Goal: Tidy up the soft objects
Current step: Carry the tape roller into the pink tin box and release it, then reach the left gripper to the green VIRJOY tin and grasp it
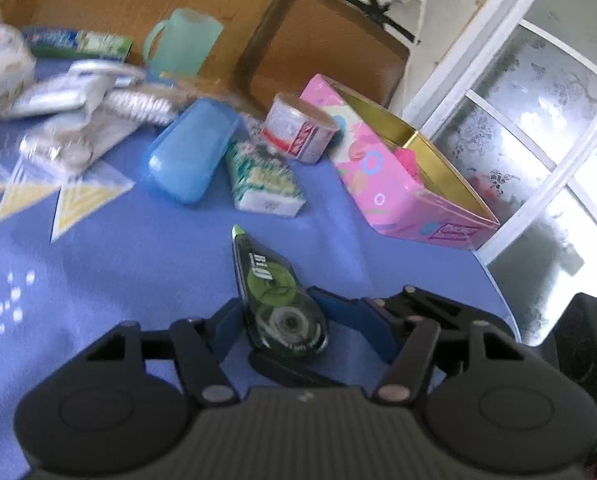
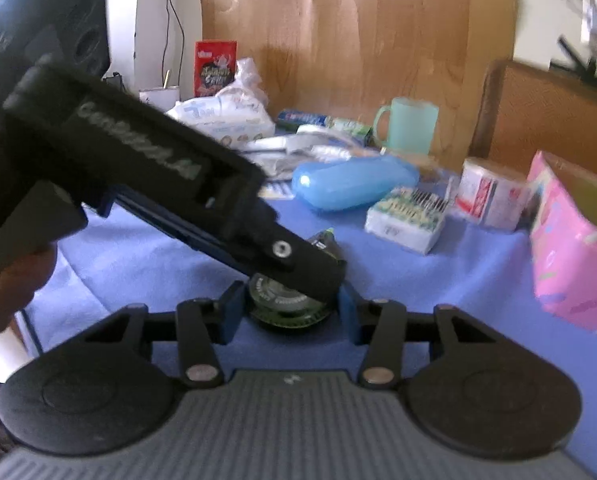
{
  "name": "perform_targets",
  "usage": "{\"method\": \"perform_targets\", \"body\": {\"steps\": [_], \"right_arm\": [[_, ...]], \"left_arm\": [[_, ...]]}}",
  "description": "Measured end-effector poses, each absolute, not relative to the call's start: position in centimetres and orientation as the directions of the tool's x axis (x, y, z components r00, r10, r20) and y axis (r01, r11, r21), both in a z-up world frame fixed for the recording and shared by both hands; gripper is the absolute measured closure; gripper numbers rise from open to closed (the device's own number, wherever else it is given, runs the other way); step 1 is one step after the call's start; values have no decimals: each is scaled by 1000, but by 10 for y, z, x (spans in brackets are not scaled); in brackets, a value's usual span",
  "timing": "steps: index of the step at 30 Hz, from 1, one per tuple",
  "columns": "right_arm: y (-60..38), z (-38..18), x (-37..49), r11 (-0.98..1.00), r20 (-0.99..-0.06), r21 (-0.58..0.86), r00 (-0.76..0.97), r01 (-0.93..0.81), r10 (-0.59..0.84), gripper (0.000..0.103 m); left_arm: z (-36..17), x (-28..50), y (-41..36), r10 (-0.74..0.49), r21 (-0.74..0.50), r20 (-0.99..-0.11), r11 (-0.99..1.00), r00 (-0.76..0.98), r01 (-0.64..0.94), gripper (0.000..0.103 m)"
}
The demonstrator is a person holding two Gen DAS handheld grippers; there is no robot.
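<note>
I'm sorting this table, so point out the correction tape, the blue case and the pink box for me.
correction tape [image 1: 276,300]: left wrist view, on its clear green-reeled body.
blue case [image 1: 190,152]: left wrist view, middle of its lid.
pink box [image 1: 386,184]: left wrist view, on its patterned outer side wall.

Looks like a home: blue patterned tablecloth [image 1: 138,248] strewn with toiletries, green mug [image 1: 180,42] upper left, wooden chair [image 1: 322,44] top centre, frosted window [image 1: 538,120] right.
</note>
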State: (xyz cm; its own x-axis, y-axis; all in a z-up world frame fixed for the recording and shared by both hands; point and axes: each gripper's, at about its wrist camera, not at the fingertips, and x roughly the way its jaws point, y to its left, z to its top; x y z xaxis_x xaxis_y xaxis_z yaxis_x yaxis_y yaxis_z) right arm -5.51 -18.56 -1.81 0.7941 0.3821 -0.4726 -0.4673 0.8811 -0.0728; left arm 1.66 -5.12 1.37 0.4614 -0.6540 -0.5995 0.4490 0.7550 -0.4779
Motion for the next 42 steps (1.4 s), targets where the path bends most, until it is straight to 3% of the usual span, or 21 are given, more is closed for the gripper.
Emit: {"method": "perform_targets", "body": {"steps": [11, 22, 28, 32, 42], "right_arm": [[-261, 23, -68, 968, -209, -183, 969, -170, 131, 51], [-344, 21, 0, 998, -280, -23, 958, 55, -59, 48], [-334, 23, -12, 999, -243, 25, 969, 45, -38, 48], [-315, 28, -14, 996, -243, 69, 967, -62, 77, 49], [-201, 23, 13, 931, -376, 48, 857, -363, 353, 51]], "left_arm": [[88, 48, -156, -745, -377, -490, 649, 452, 661, 40], [69, 97, -255, -751, -371, -491, 639, 442, 673, 40], [81, 72, -200, -781, -385, -400, 618, 480, 686, 36], [76, 51, -123, -758, -429, -342, 652, 556, 625, 34], [10, 25, 33, -469, -464, -425, 847, 774, 259, 34]]}}
